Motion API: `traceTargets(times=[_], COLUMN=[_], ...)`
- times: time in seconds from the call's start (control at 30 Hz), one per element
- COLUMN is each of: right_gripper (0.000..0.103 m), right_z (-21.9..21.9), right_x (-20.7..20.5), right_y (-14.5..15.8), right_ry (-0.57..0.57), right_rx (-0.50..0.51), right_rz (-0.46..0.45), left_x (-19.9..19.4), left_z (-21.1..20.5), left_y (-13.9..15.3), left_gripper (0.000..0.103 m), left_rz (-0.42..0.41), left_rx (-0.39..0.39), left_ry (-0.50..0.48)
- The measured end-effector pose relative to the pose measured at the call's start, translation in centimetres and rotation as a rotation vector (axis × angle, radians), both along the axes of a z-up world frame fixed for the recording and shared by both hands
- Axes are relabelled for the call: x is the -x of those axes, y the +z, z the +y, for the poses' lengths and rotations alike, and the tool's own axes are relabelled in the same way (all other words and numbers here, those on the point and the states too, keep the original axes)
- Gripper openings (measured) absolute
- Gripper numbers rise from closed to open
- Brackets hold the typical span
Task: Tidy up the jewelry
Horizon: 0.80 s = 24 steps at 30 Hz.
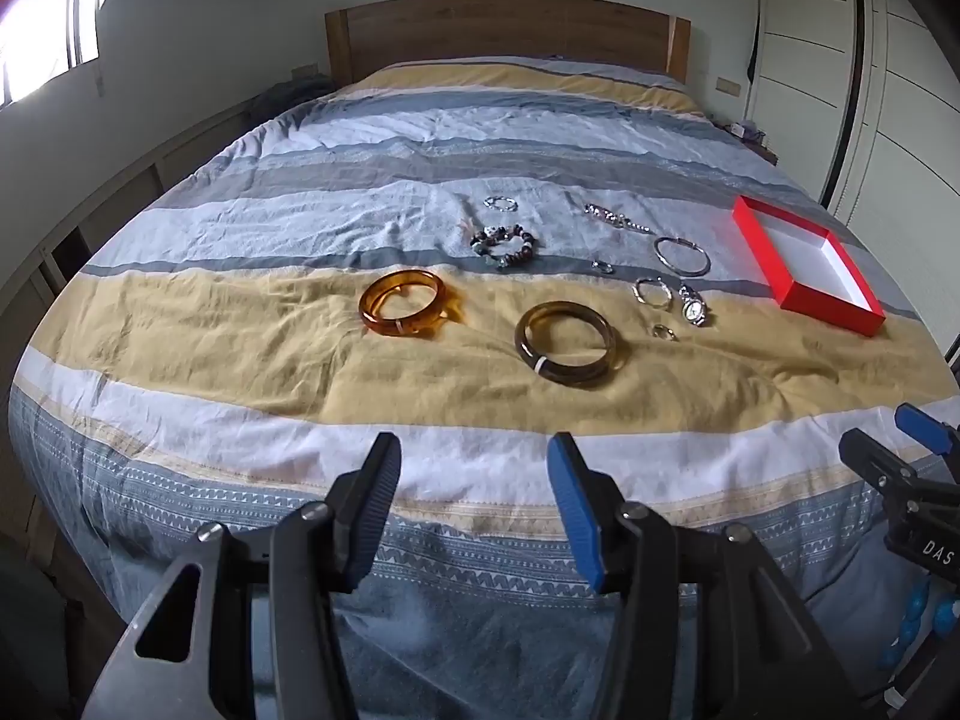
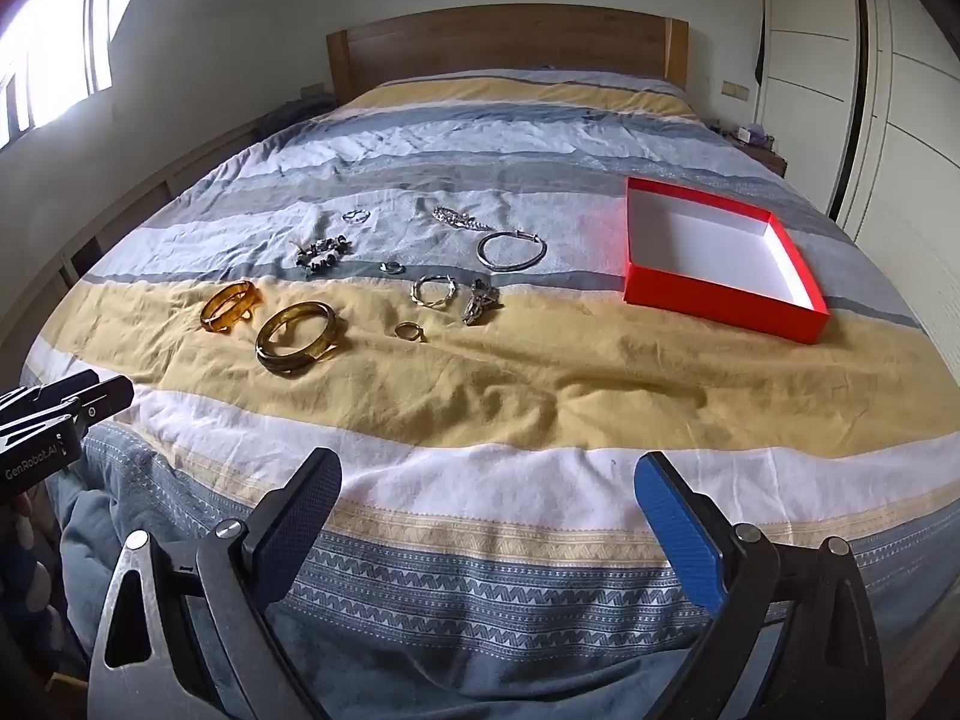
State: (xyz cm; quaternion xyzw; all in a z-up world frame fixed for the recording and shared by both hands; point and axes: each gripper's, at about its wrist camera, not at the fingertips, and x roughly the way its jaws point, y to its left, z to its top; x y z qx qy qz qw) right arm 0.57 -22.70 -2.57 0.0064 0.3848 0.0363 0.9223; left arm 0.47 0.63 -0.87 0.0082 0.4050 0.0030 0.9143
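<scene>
Jewelry lies spread on a striped bedspread. An amber bangle [image 1: 403, 303] [image 2: 230, 305] and a darker olive bangle [image 1: 564, 343] [image 2: 295, 336] rest on the yellow stripe. Beyond them are a beaded bracelet [image 1: 504, 245] [image 2: 323, 254], a thin silver bangle [image 1: 682, 255] [image 2: 512, 251], a watch [image 1: 692, 304] [image 2: 478, 303], a chain [image 1: 612, 218] and small rings [image 2: 410, 330]. An empty red box [image 1: 807, 264] [image 2: 723, 258] with a white inside sits at the right. My left gripper [image 1: 474, 450] and right gripper [image 2: 489, 468] hover open over the bed's near edge, nothing between their fingers.
A wooden headboard [image 1: 507, 30] stands at the far end of the bed. White wardrobe doors [image 2: 840, 60] line the right wall, with a small nightstand [image 2: 762, 150] beside them. A window [image 1: 48, 30] is on the left wall.
</scene>
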Motion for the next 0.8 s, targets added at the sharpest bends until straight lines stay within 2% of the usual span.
traceTargets(times=[0.33,0.73,0.8], right_gripper=[0.092,0.082,0.078], right_z=[-0.1,0.5,0.7], right_x=[-0.6,-1.1,-1.2], right_y=[-0.3,-0.6,-0.7], right_ry=[0.014,0.036,0.043], right_rx=[-0.021,-0.035,-0.039], right_rz=[0.01,0.026,0.03], left_x=[-0.3,-0.7,-0.8], left_z=[0.1,0.3,0.3], left_y=[-0.1,-0.7,-0.8], left_gripper=[0.049,0.049,0.049], left_rz=[0.002,0.02,0.019], left_rx=[-0.02,-0.015,-0.015], left_ry=[-0.001,-0.006,-0.005])
